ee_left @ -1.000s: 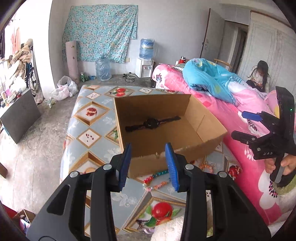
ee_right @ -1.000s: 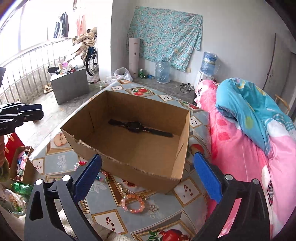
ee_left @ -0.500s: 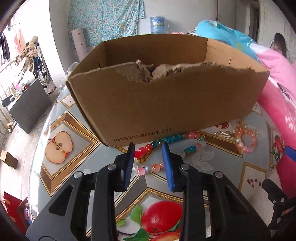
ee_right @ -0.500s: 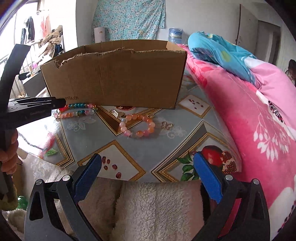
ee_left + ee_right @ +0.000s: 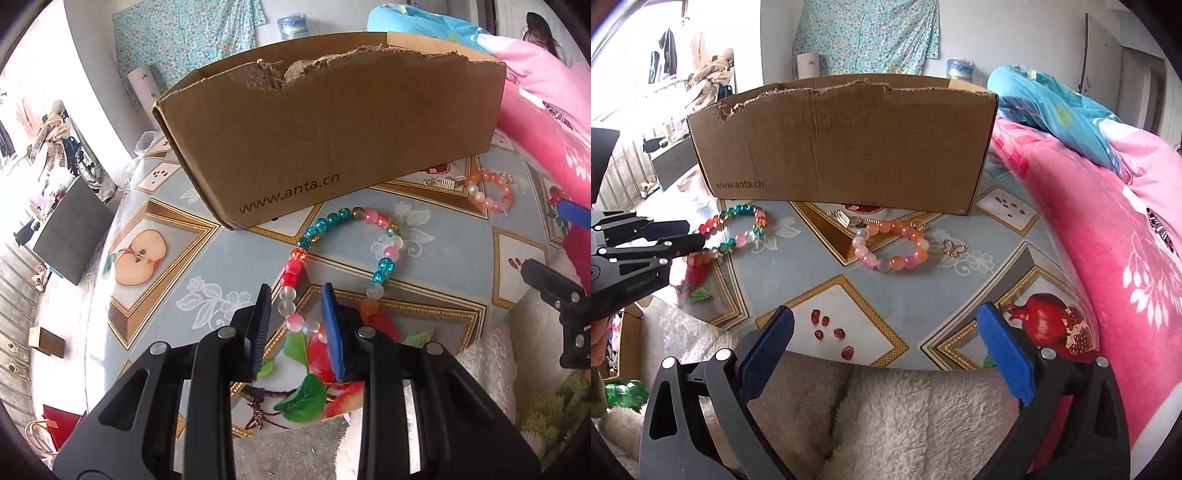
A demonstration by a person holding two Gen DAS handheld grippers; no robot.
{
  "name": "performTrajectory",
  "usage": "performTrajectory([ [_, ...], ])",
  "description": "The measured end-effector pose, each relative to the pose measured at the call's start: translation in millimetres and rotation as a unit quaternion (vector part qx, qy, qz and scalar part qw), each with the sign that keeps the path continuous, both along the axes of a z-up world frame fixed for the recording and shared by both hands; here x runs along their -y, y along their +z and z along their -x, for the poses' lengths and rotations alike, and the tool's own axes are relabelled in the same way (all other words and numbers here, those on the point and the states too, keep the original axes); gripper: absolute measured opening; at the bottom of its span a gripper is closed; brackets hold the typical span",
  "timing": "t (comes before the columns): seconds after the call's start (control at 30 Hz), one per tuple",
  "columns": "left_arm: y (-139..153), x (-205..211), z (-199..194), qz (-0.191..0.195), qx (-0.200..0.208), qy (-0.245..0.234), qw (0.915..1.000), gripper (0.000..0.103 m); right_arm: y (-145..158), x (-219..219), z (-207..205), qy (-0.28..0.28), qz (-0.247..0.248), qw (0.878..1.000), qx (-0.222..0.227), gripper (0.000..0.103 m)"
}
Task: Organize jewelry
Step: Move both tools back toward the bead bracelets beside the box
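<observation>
A multicoloured bead bracelet [image 5: 369, 214] [image 5: 742, 236] lies on the patterned table [image 5: 177, 280] in front of a brown cardboard box [image 5: 332, 129] [image 5: 849, 147]. My left gripper [image 5: 295, 295] [image 5: 690, 236] is low over the bracelet's near-left part. Its jaws stand narrow, with a strand of beads between them and a gap on each side. A pink-orange bead bracelet [image 5: 489, 201] [image 5: 890, 264] lies further right, beside a small metal clasp [image 5: 844, 218] and a gold flower charm [image 5: 955, 248]. My right gripper [image 5: 886, 325] hangs wide open over the table's near edge, holding nothing.
A pink flowered blanket [image 5: 1108, 240] with a blue quilt [image 5: 1052, 103] rises along the table's right side. A fluffy white cloth [image 5: 905, 413] lies below the near table edge. The box's torn front wall hides its inside.
Both grippers have sunk from above the box to table level, so the box's inside is no longer seen. The left jaws narrowed and came down around the multicoloured bracelet's strand.
</observation>
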State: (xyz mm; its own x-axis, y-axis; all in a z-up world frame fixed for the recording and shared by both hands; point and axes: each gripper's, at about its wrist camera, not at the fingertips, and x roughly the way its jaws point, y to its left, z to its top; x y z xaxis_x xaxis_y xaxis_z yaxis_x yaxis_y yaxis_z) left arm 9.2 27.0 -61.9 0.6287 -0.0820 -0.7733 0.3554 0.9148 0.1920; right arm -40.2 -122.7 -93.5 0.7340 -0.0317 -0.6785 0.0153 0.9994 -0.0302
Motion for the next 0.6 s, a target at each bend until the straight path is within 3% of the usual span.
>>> performTrajectory([
  [0.17,8,-13,-3,0.032,0.007,0.012,0.9994,0.027,-2,-13,-17,0.035,-0.006,0.999,-0.006,0.097],
  [0.4,-1,-13,-21,0.055,-0.031,0.021,0.9977,0.027,-11,-17,-23,0.043,-0.014,0.999,-0.021,0.097],
  [0.6,-2,-16,-22,0.074,-0.040,0.026,0.9961,0.028,-12,-15,-24,0.042,-0.021,0.999,-0.021,0.097],
])
